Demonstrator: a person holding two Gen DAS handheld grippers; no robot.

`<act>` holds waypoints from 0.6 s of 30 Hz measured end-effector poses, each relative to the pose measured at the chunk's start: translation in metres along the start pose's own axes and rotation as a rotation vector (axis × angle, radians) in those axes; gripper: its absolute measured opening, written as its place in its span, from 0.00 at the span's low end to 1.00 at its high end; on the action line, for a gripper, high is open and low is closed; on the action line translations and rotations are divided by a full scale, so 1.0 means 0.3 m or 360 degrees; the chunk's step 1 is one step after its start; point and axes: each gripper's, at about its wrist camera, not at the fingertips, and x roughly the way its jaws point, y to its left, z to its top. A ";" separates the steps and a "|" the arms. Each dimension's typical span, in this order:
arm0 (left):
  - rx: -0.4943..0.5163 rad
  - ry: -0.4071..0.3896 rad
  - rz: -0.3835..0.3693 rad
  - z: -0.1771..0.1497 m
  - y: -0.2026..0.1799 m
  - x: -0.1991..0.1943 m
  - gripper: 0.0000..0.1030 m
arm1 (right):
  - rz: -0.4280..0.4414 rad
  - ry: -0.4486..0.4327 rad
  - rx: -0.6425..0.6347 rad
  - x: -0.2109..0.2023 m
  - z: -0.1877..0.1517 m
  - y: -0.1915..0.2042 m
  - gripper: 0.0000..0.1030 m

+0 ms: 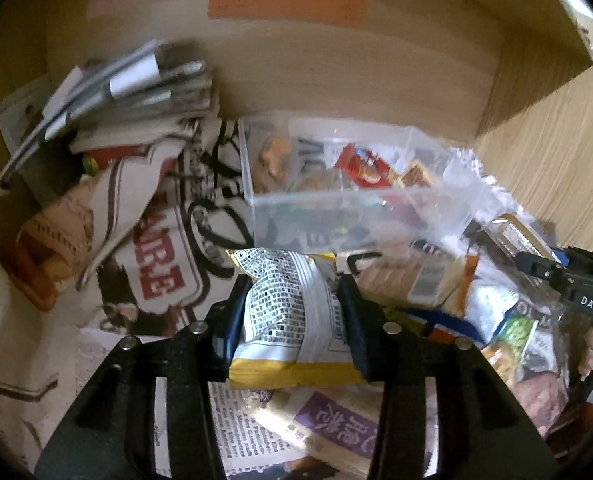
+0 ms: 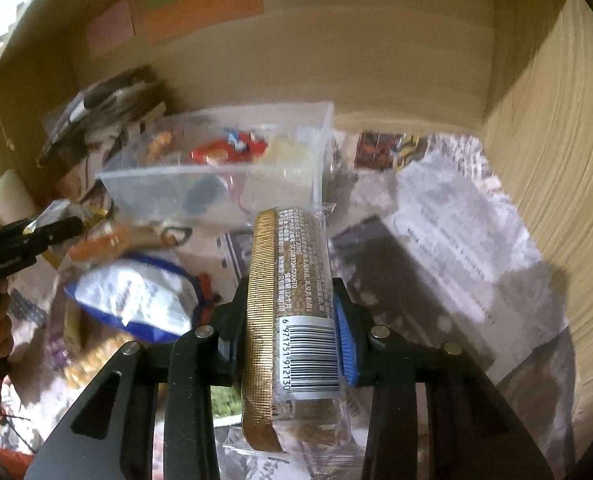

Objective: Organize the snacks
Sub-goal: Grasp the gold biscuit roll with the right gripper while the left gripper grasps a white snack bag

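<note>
Left gripper [image 1: 292,320]: fingers clamped across the middle of a yellow-and-white snack bag [image 1: 292,312], squeezed at the waist so the soft pack cannot slip.
Right gripper [image 2: 292,332]: fingers closed on a brown wrapped snack bar [image 2: 292,300], held lengthwise, its far end pointing out past the fingertips.
Clear plastic bin [image 1: 336,216]: beyond both sets of fingertips, already holding several small packets; likely the target for both snacks.
Loose snacks: a blue-edged white bag [image 2: 136,300] lies left of the right fingers, still unsorted.
Newspaper [image 2: 456,232]: lines the surface under everything, probably as protection.
</note>
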 end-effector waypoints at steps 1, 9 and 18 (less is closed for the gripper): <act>0.0010 -0.0017 0.0005 0.012 -0.003 -0.010 0.42 | 0.0009 -0.0011 -0.0001 -0.009 0.010 -0.001 0.33; 0.0014 -0.0112 0.0024 0.105 -0.013 -0.037 0.42 | 0.0030 -0.0165 0.0010 -0.057 0.112 0.008 0.33; 0.0014 -0.0143 0.0025 0.207 -0.023 0.017 0.42 | 0.0078 -0.0220 -0.0053 -0.037 0.210 0.041 0.33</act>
